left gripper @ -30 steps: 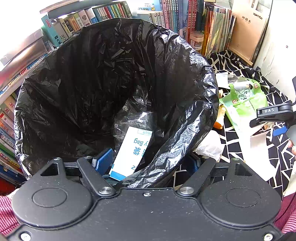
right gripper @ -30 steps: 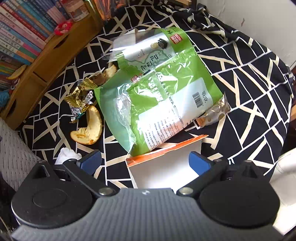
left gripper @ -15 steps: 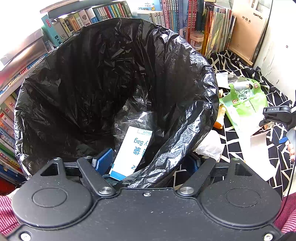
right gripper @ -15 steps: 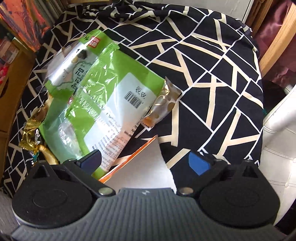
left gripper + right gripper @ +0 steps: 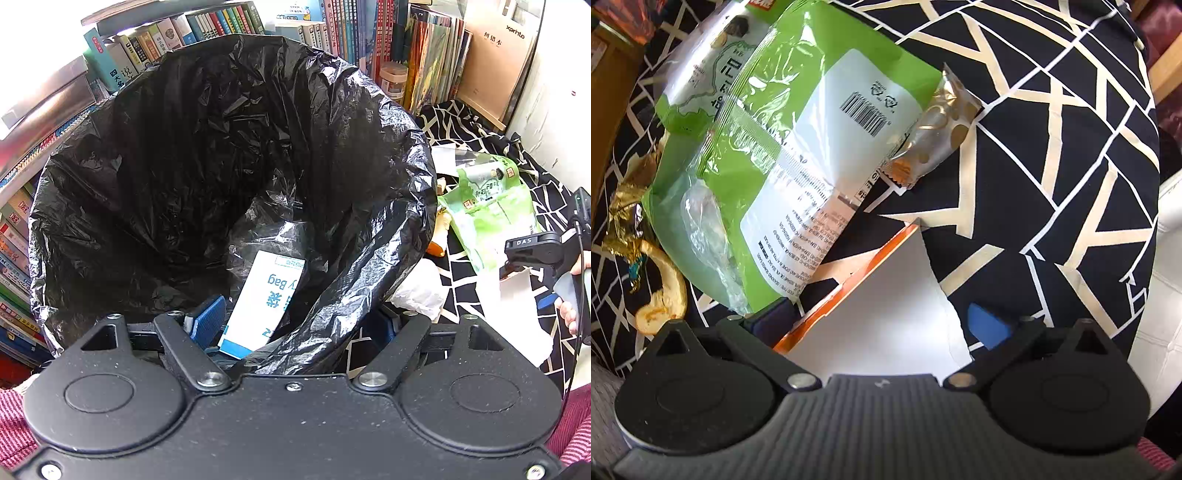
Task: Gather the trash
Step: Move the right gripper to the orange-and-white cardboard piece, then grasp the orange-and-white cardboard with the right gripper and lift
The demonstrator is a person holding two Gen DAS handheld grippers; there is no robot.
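The right gripper [image 5: 882, 317] is spread wide, and a white card [image 5: 886, 317] with an orange edge lies between its two blue pads [image 5: 988, 325]. The pictures do not make clear whether a pad touches the card; the fingers are not pressed on it. The card lies on a black cloth [image 5: 1052, 147] with cream lines. Just beyond the card lies a green bag [image 5: 783, 147], flat, with a white label and a barcode. A small silver wrapper [image 5: 934, 136] with gold dots touches the bag's right edge. To the left of the bag are a gold foil [image 5: 622, 218] and an orange peel [image 5: 665, 295].

The left gripper [image 5: 295, 325] holds the near rim of a black bin bag [image 5: 184, 166]. One blue pad [image 5: 208, 319] is inside the bag and the other finger is outside, mostly hidden by the plastic, so the rim passes between them. The gap is fairly wide; if the fingers really pinch the plastic cannot be told. The bin bag stands open. At its bottom lie some clear plastic film [image 5: 258, 236] and a white and blue packet [image 5: 264, 299]. Behind the bin bag are rows of books [image 5: 332, 26]. A crumpled tissue [image 5: 421, 295] lies on the cloth beside the bin bag.
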